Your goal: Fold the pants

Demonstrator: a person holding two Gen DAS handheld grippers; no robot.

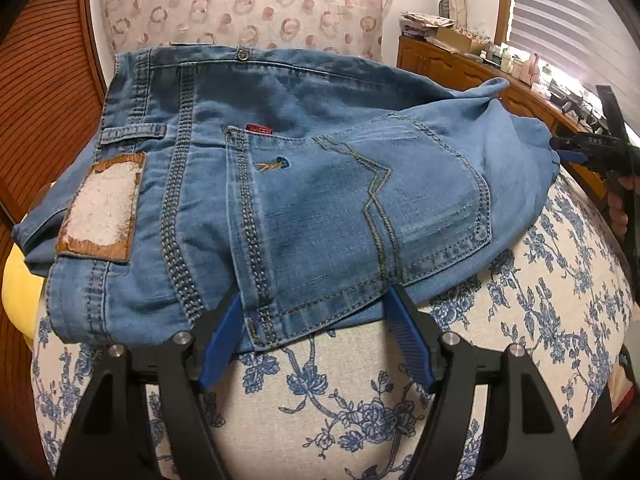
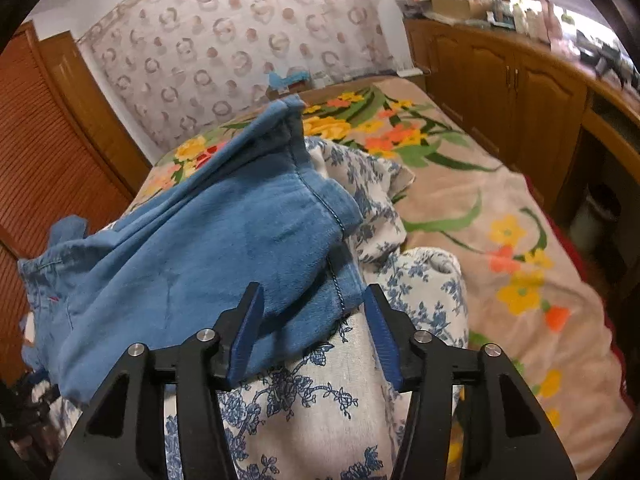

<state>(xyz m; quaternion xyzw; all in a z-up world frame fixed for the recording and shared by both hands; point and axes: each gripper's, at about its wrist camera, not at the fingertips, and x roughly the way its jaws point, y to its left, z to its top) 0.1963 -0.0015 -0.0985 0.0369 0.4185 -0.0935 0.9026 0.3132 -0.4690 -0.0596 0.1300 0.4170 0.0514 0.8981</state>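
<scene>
Blue jeans [image 1: 312,184] lie folded on a white cloth with blue flowers [image 1: 360,400], back pocket and leather patch up. My left gripper [image 1: 316,300] is open, its blue pads astride the near edge of the jeans below the pocket. My right gripper [image 2: 312,300] is open, its fingers on either side of the other end of the jeans [image 2: 208,248]. The right gripper also shows in the left wrist view [image 1: 576,148] at the far right end of the jeans.
The floral cloth [image 2: 340,400] lies on a bed with a bright flowered blanket [image 2: 500,220]. Wooden cabinets [image 2: 512,92] with clutter on top stand at the right. A slatted wooden door [image 1: 44,92] is at the left, patterned wall behind.
</scene>
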